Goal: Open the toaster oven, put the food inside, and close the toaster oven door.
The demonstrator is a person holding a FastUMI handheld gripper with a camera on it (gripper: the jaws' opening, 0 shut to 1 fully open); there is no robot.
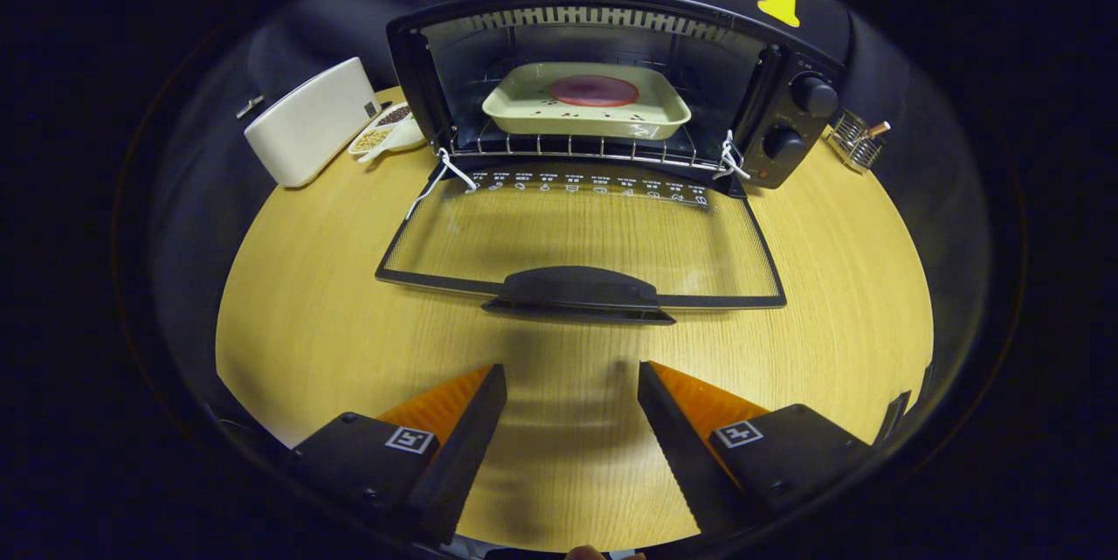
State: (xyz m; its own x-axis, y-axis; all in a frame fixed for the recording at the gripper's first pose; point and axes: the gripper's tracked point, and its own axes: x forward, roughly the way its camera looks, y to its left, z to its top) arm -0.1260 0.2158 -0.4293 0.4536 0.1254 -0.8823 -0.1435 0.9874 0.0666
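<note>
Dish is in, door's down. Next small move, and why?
Probably ease the open fingers forward and under the black door handle to lift: the cream baking dish already sits on the rack, and the glass door lies flat just ahead.

A round wooden table (288,315) with a pale yellow grain takes up most of the scene, and soft shadows lie across its middle. Black cloth (297,36) forms the booth's wall behind it, dark and without windows. Near the table's far edge stand a white rectangular container (310,123), a small white dish of grains (384,134) and a little wire basket (856,141).
</note>
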